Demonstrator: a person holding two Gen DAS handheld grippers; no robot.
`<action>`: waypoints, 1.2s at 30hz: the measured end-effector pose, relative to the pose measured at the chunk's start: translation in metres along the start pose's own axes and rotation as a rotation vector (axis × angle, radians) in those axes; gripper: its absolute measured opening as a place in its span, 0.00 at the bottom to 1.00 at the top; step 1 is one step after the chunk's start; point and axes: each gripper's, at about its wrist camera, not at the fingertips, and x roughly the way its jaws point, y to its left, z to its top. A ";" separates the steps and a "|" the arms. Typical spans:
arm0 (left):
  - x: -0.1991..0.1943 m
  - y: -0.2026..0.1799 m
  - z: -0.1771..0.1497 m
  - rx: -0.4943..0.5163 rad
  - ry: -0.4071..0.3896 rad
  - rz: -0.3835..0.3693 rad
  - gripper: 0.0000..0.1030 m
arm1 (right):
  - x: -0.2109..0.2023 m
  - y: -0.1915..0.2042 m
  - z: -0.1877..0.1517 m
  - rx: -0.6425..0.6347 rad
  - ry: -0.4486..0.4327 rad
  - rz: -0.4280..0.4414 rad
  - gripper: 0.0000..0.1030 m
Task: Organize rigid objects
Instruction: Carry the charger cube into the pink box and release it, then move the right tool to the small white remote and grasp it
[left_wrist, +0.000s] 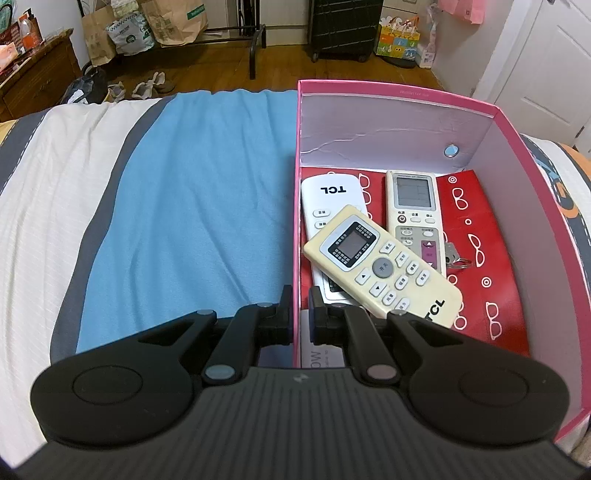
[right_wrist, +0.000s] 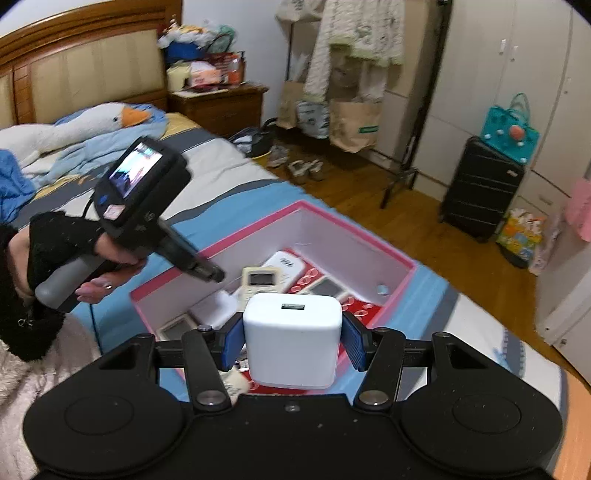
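A pink box lies on the bed and holds a white TCL remote, a cream TCL remote lying across it, a remote with a screen and a small key. My left gripper is shut on the box's left wall, one finger outside and one inside. My right gripper is shut on a white USB charger cube, held above the near end of the box. The left gripper also shows in the right wrist view.
The box sits on a blue cloth over a white and grey bedspread. A goose plush and blankets lie near the headboard. Beyond the bed are paper bags, shoes, a black suitcase and a nightstand.
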 end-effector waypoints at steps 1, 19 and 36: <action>0.000 0.000 0.000 0.000 0.000 -0.001 0.07 | 0.006 0.002 0.000 -0.002 0.010 0.009 0.58; 0.000 0.001 0.001 0.002 -0.008 -0.021 0.07 | 0.111 0.008 -0.014 0.030 0.259 0.001 0.58; 0.000 0.002 0.002 -0.018 -0.003 -0.025 0.09 | 0.023 -0.121 -0.019 0.332 -0.097 -0.142 0.67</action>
